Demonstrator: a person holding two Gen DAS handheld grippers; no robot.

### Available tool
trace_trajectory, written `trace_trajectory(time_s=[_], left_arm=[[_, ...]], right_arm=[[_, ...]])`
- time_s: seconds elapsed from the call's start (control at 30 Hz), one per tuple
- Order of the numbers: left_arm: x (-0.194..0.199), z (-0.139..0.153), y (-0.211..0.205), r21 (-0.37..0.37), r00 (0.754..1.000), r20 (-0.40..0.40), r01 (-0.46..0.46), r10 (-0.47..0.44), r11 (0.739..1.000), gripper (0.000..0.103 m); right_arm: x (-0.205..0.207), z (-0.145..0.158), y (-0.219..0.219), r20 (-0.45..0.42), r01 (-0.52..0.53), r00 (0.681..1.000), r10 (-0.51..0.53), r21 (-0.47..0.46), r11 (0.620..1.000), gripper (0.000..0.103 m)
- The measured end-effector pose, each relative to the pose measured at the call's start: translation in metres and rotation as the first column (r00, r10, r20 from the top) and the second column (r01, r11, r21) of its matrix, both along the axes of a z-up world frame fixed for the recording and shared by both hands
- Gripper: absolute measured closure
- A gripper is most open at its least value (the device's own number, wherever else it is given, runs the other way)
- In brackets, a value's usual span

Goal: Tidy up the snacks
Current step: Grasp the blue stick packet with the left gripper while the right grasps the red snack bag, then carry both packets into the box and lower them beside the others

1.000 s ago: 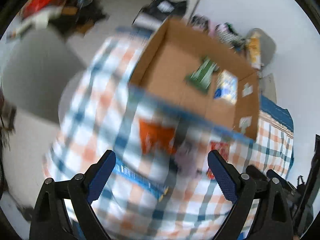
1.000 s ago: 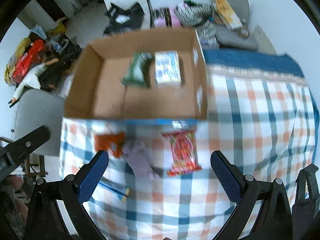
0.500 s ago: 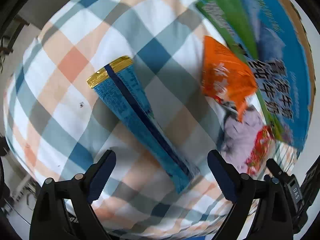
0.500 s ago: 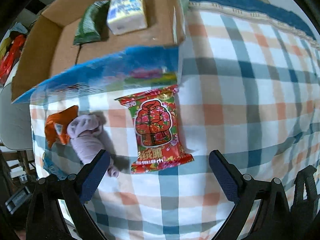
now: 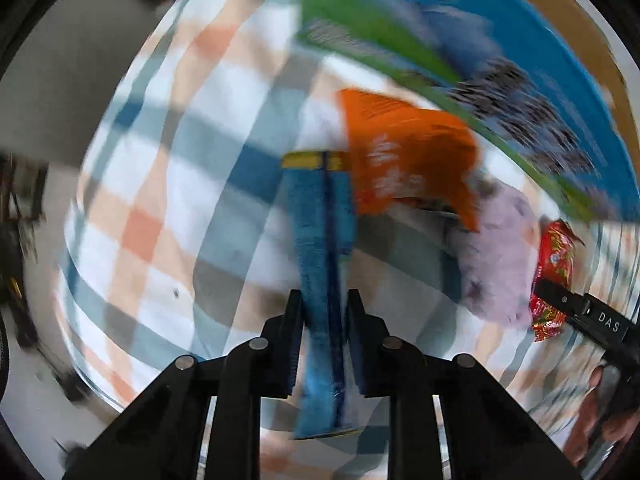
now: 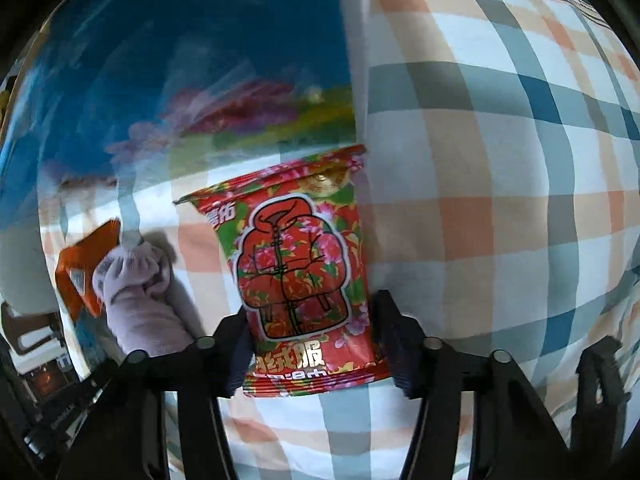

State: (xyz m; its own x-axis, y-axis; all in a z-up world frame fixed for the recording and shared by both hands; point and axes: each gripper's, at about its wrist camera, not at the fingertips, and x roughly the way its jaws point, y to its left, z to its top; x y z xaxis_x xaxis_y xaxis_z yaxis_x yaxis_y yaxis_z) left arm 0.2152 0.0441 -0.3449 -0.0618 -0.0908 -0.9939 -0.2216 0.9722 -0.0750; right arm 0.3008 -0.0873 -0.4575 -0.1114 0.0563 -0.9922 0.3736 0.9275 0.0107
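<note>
On checked cloth (image 6: 500,184): L tool (image 5: 323,324) clamped on blue pkt (image 5: 323,248), R tool (image 6: 310,344) squeezing red snack bag (image 6: 298,268).

A long blue foil packet (image 5: 324,248) has a yellow end band. The crinkled orange snack bag (image 5: 404,164) carries white print. The red floral packet (image 6: 298,268) shows a padded jacket. The checked cloth (image 6: 500,168) mixes white, teal, orange and grey.
</note>
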Motion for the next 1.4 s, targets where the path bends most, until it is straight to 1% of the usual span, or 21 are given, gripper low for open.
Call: trace_trajectory(time_s=[0.07,0.1,0.13,0.2,0.27,0.33,0.37,0.5,0.57,0.6,0.73,0.8,0.83,0.97,1.07,1.13,1.23,1.27,1.3,1.33,1.4], left_arm=[[0.001,0.006,-0.015,0.011,0.996,0.002,0.092,-0.092,0.996,0.085],[-0.001,0.006,-0.022,0.005,0.992,-0.002,0.124,-0.124,0.992,0.084],[0.002,0.004,-0.029,-0.002,0.991,-0.011,0.136,-0.136,0.991,0.084],[-0.002,-0.008,-0.039,-0.02,0.988,-0.038,0.149,-0.15,0.989,0.083],[-0.004,-0.021,-0.042,-0.024,0.987,-0.07,0.141,-0.142,0.99,0.082],[-0.005,-0.032,-0.045,-0.033,0.986,-0.097,0.129,-0.132,0.991,0.076],[-0.006,-0.035,-0.047,-0.031,0.986,-0.103,0.132,-0.134,0.991,0.075],[-0.011,-0.037,-0.053,-0.005,0.986,-0.079,0.148,-0.148,0.989,0.075],[-0.02,-0.036,-0.05,0.011,0.984,-0.057,0.169,-0.168,0.986,0.076],[-0.024,-0.032,-0.053,0.022,0.982,-0.046,0.184,-0.183,0.983,0.08],[-0.039,-0.016,-0.061,0.036,0.977,-0.017,0.212,-0.211,0.977,0.087],[-0.041,-0.004,-0.072,0.03,0.975,-0.002,0.22,-0.22,0.975,0.088],[-0.046,0.004,-0.076,0.031,0.974,0.008,0.228,-0.228,0.973,0.088],[-0.057,0.035,-0.088,0.012,0.966,0.057,0.25,-0.25,0.968,0.088],[-0.059,0.068,-0.096,-0.013,0.957,0.109,0.271,-0.268,0.963,0.088],[-0.055,0.095,-0.1,-0.024,0.948,0.16,0.283,-0.275,0.959,0.088],[-0.032,0.132,-0.098,-0.035,0.93,0.23,0.302,-0.286,0.953,0.088],[-0.016,0.139,-0.085,-0.042,0.926,0.245,0.305,-0.286,0.951,0.088],[-0.004,0.152,-0.084,-0.051,0.921,0.268,0.307,-0.284,0.95,0.088],[0.015,0.154,-0.075,-0.051,0.915,0.28,0.316,-0.29,0.947,0.088],[0.04,0.169,-0.067,-0.042,0.903,0.307,0.327,-0.299,0.944,0.088]], right_arm=[[-0.011,0.001,0.002,-0.029,-0.012,0.999,0.012,0.029,1.0,0.049],[-0.017,0.002,0.003,-0.043,-0.021,0.999,0.023,0.034,0.999,0.049],[-0.026,0.002,0.004,-0.059,-0.032,0.998,0.034,0.04,0.999,0.05],[-0.043,0.001,0.007,-0.084,-0.051,0.995,0.055,0.051,0.997,0.05],[-0.056,-0.001,0.011,-0.096,-0.066,0.993,0.071,0.049,0.997,0.05],[-0.061,-0.004,0.015,-0.096,-0.084,0.992,0.086,0.032,0.996,0.05],[-0.063,-0.006,0.017,-0.089,-0.087,0.992,0.089,0.02,0.996,0.05],[-0.067,-0.017,0.026,-0.089,-0.081,0.993,0.08,-0.009,0.997,0.049],[-0.069,-0.021,0.034,-0.09,-0.076,0.993,0.074,-0.019,0.997,0.049],[-0.07,-0.022,0.035,-0.088,-0.077,0.993,0.075,-0.025,0.997,0.05],[-0.075,-0.017,0.042,-0.078,-0.083,0.994,0.081,-0.032,0.996,0.053],[-0.076,-0.012,0.047,-0.076,-0.087,0.993,0.085,-0.024,0.996,0.053],[-0.074,-0.008,0.043,-0.072,-0.088,0.994,0.086,-0.019,0.996,0.053],[-0.08,0.015,0.056,-0.036,-0.097,0.995,0.097,0.007,0.995,0.054],[-0.081,0.038,0.066,0.004,-0.104,0.995,0.104,0.041,0.994,0.054],[-0.079,0.057,0.071,0.04,-0.109,0.993,0.107,0.06,0.992,0.054],[-0.063,0.094,0.079,0.11,-0.116,0.988,0.106,0.087,0.989,0.054],[-0.058,0.106,0.082,0.135,-0.118,0.985,0.105,0.096,0.988,0.054],[-0.051,0.118,0.084,0.158,-0.119,0.982,0.102,0.105,0.987,0.054],[-0.043,0.13,0.087,0.18,-0.121,0.979,0.1,0.111,0.986,0.054],[-0.026,0.155,0.082,0.213,-0.125,0.972,0.098,0.115,0.985,0.054]])
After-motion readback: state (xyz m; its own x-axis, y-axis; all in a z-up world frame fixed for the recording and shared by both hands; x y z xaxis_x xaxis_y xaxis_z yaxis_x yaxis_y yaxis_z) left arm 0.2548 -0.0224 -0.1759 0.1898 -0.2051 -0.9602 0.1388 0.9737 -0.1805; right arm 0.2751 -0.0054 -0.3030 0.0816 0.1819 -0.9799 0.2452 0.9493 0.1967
